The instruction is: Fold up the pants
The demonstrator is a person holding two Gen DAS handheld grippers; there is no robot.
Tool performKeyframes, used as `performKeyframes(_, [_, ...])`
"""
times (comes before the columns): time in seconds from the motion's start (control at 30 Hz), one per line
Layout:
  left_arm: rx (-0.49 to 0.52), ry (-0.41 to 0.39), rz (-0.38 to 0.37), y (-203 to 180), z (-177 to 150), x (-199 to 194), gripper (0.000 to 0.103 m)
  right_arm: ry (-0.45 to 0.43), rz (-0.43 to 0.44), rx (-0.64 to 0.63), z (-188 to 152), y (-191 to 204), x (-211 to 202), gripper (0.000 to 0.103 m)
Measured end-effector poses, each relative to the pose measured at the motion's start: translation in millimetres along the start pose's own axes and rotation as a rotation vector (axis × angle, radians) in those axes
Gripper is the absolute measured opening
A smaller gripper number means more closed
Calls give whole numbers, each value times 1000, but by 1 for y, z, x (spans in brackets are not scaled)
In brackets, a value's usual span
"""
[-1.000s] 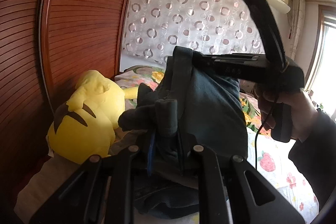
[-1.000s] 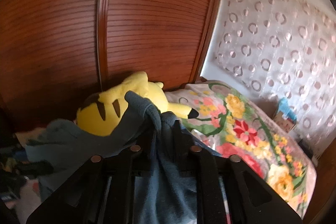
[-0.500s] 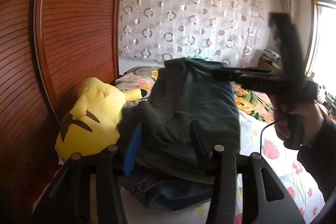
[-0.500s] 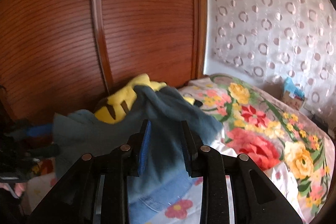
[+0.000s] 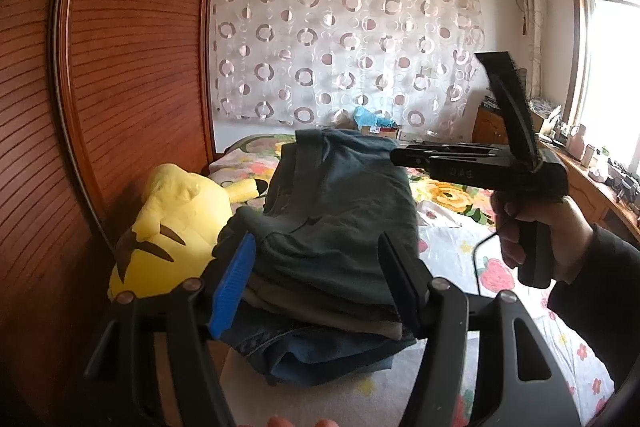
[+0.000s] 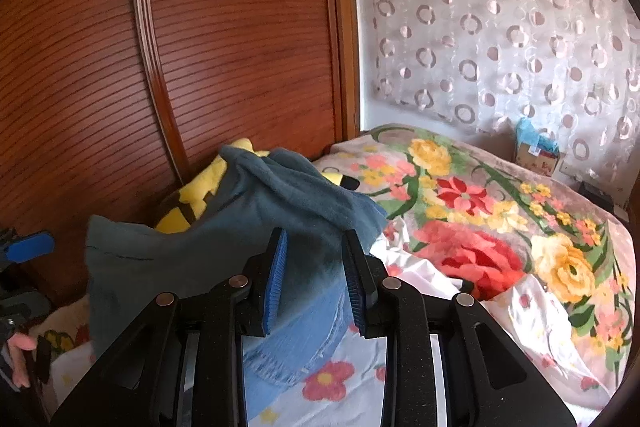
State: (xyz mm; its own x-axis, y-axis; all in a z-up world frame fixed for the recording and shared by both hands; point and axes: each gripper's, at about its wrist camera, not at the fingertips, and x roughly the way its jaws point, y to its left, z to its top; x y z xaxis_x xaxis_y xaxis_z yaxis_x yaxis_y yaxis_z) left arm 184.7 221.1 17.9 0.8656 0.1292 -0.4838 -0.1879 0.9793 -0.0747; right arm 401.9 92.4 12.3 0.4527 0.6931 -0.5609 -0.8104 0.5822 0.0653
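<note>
The folded dark teal pants (image 5: 340, 211) lie on top of a stack of folded clothes, over tan cloth and blue jeans (image 5: 320, 347). My left gripper (image 5: 316, 267) is open, its jaws spread wide just in front of the stack. My right gripper (image 6: 314, 267) is open and empty, just behind the pants (image 6: 240, 243); it also shows in the left wrist view (image 5: 400, 157) at the stack's far right corner, held in a hand.
A yellow plush toy (image 5: 172, 223) leans against the wooden wardrobe door (image 5: 120, 67) left of the stack. The bed with its floral blanket (image 6: 480, 211) stretches right. A patterned curtain (image 5: 340, 47) hangs behind, with a desk (image 5: 592, 187) by the window.
Both grippers have let go of the pants and opened. The pants now rest flat on the stack, and both grippers have drawn back a little.
</note>
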Motion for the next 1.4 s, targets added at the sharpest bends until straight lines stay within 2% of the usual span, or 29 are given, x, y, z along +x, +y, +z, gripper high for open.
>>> performKeyframes(0.3, [30, -46, -15, -16, 5, -37, 64, -57, -18, 11, -16, 23, -77, 32])
performKeyframes(0.47, [59, -67, -29, -28, 4, -61, 64, -90, -37, 32, -33, 35, -122, 40])
performKeyframes(0.77, [107, -107, -23, -54, 0, -106, 64, -149, -97, 92, -63, 52, -195, 48])
performKeyframes(0.93, [109, -114, -45, -65, -6, -128, 64, -179, -120, 121, -80, 59, -233, 51])
performKeyframes(1.07, [124, -109, -18, -78, -9, -138, 65, -199, -142, 141, -96, 61, -260, 52])
performKeyframes(1.2, [108, -90, -69, -86, -16, -145, 65, -206, -192, 184, -114, 61, -284, 53])
performKeyframes(1.4, [121, -80, -85, -110, -33, -151, 65, -212, -271, 228, -144, 59, -322, 54])
